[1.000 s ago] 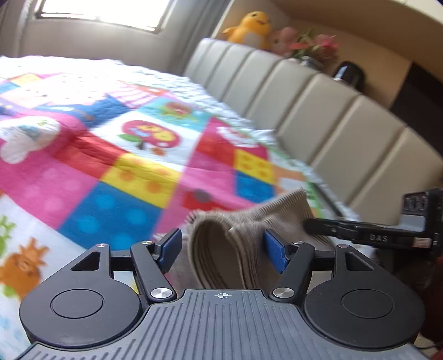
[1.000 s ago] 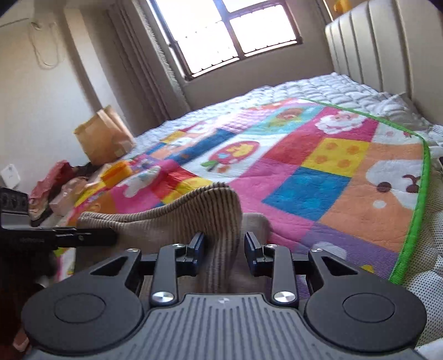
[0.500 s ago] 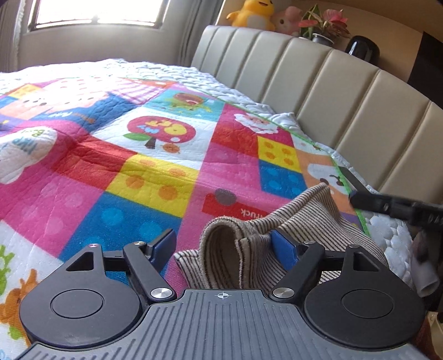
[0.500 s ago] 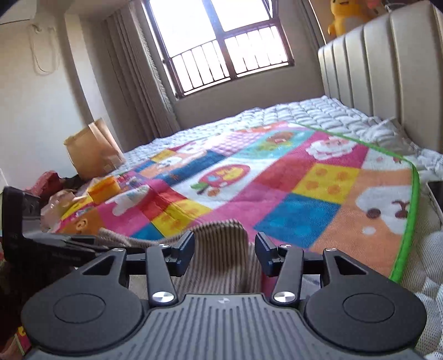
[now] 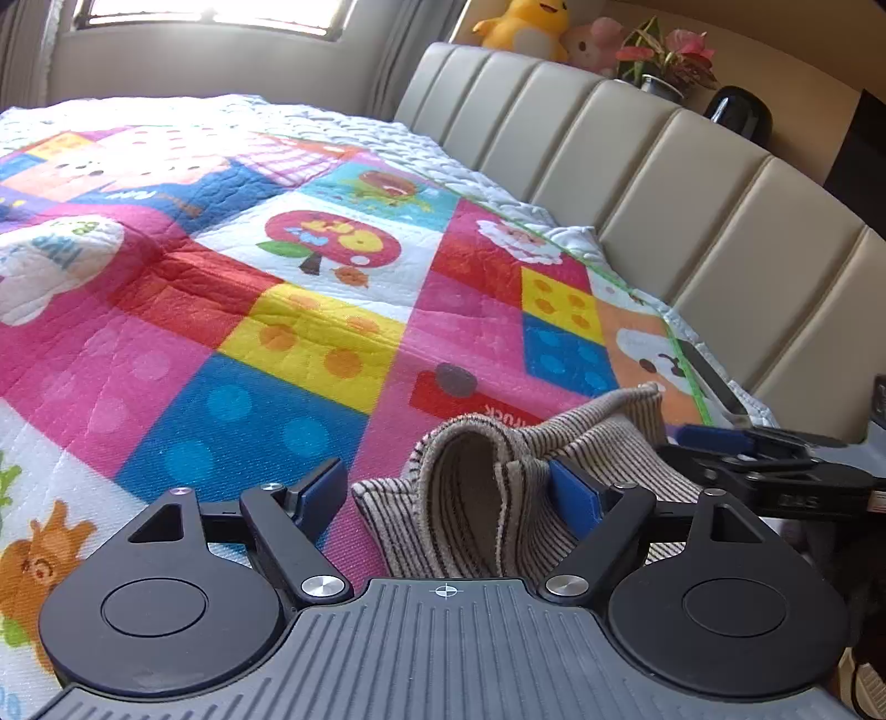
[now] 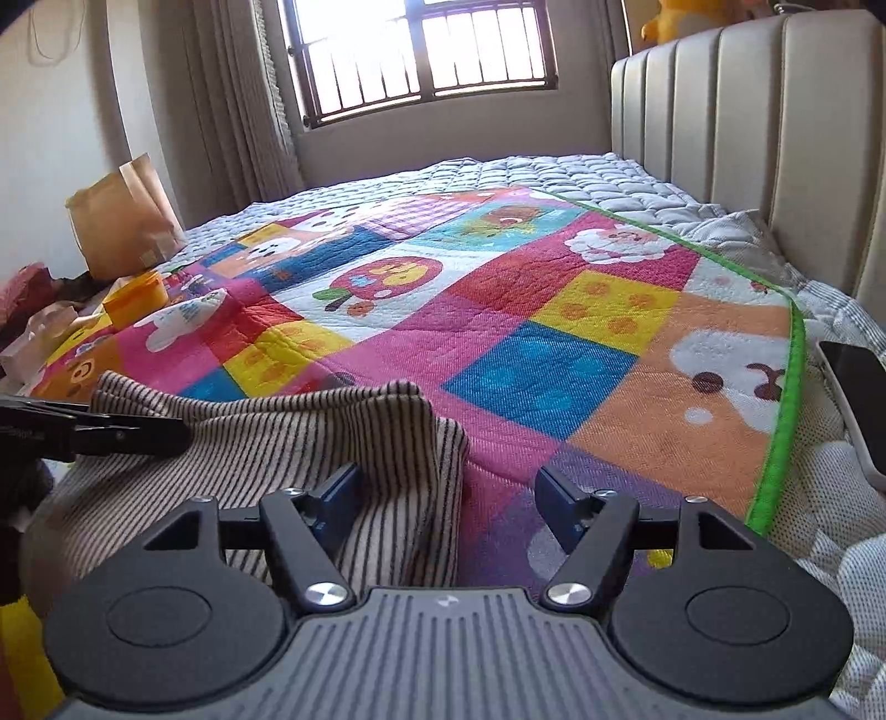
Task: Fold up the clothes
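A beige striped garment (image 5: 482,487) lies bunched on the colourful quilt (image 5: 288,332) at the near edge of the bed. My left gripper (image 5: 451,493) has its jaws opening around a rolled fold of it; the cloth leans on the right pad (image 5: 576,498) and stands apart from the left pad. In the right wrist view the garment (image 6: 266,443) spreads to the left. My right gripper (image 6: 448,493) is opening too, with the cloth's edge against its left pad (image 6: 338,493) and a wide gap to the other. Each gripper shows in the other's view: right gripper (image 5: 775,465), left gripper (image 6: 99,432).
A padded beige headboard (image 5: 692,183) runs along the right, with plush toys (image 5: 526,22) and a potted plant (image 5: 670,61) on top. A dark phone (image 6: 853,404) lies at the bed's right edge. A paper bag (image 6: 122,216) and clutter sit far left.
Both pairs of jaws have widened. The right gripper has let go of the raised fold, and the garment has sunk from upheld to lying low on the quilt.
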A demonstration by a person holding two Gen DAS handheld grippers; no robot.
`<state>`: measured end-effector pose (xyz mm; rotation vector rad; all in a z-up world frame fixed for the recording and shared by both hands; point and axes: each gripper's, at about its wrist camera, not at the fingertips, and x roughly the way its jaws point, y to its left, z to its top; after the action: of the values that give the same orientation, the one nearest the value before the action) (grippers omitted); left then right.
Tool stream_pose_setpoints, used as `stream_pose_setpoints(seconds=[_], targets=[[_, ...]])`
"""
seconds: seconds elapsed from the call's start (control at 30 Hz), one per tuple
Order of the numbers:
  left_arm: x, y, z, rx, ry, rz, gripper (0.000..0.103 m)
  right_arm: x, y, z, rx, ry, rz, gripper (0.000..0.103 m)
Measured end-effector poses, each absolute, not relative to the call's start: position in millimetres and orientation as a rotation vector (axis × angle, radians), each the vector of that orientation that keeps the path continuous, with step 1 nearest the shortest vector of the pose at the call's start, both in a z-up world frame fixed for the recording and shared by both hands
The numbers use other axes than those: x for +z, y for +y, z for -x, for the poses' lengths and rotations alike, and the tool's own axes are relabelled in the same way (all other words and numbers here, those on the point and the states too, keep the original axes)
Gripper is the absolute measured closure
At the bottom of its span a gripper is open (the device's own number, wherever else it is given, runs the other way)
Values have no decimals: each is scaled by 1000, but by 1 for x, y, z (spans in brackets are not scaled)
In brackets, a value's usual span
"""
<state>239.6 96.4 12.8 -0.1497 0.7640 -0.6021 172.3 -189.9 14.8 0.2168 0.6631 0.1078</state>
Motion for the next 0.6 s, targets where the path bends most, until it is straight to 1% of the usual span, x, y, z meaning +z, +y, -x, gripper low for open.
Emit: stream_pose_setpoints(seconds=[0.07, 0.13, 0.17, 0.3, 0.43, 0.47, 0.5, 0.53, 0.6], targets=[[11, 98, -240, -603, 764, 159, 16, 18, -205, -154, 145, 684, -354, 33], [10, 99, -240, -604, 765, 168, 16, 15, -218, -137, 222, 741, -534, 21], [10, 99, -240, -604, 766, 173, 16, 10, -221, -130, 257, 771, -615, 20], [10, 99, -240, -602, 764, 174, 16, -15, -213, -111, 343, 883, -829, 18], [11, 99, -238, -597, 764, 171, 16, -27, -195, -120, 379, 880, -902, 17], [12, 99, -237, -596, 764, 169, 16, -28, -191, -123, 379, 871, -908, 19], [12, 98, -237, -594, 764, 167, 15, -28, -189, -129, 370, 864, -907, 25], [12, 98, -236, -589, 765, 164, 15, -27, -188, -134, 358, 859, -903, 33], [14, 100, -236, -579, 764, 155, 15, -25, -189, -144, 332, 843, -890, 35]])
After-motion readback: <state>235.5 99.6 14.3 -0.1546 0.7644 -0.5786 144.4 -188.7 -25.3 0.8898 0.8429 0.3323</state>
